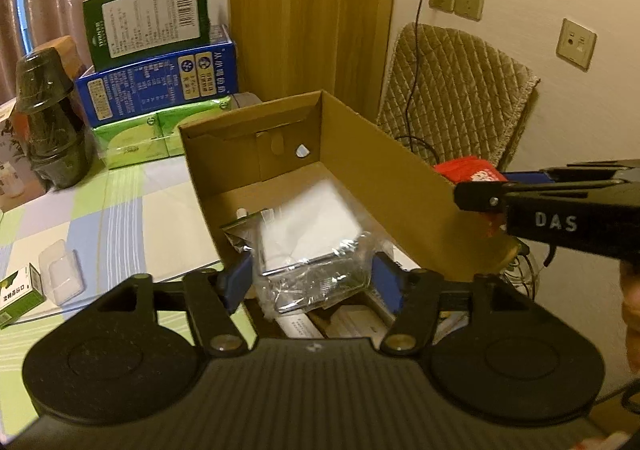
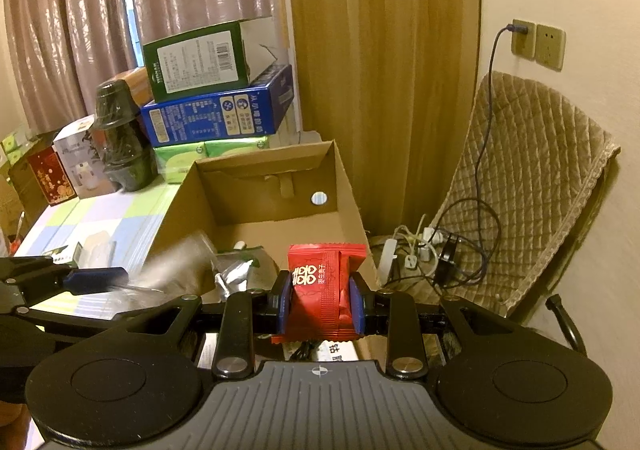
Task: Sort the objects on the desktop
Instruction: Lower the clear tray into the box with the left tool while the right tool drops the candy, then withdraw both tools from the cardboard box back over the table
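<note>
An open cardboard box [image 1: 380, 170] stands on the checked tablecloth, with several packets lying inside. My left gripper [image 1: 311, 284] hovers over its near end. A clear, silvery plastic packet [image 1: 316, 270] with white contents sits between the blue pads [image 1: 236, 282]; it is blurred and a small gap shows beside it, so the jaws stand open. My right gripper [image 2: 322, 302] is shut on a red snack packet [image 2: 324, 282] with white characters, held over the box's [image 2: 260, 186] near right corner. The left gripper's finger [image 2: 100, 278] shows at the left of the right wrist view.
Behind the box are stacked green [image 1: 148, 18] and blue cartons [image 1: 160, 82] on green tissue packs [image 1: 132, 138], beside a dark wrapped jar [image 1: 48, 118]. A small green box [image 1: 20, 290] and clear case [image 1: 62, 276] lie left. A quilted chair [image 2: 532, 178] and cables [image 2: 436, 250] are right.
</note>
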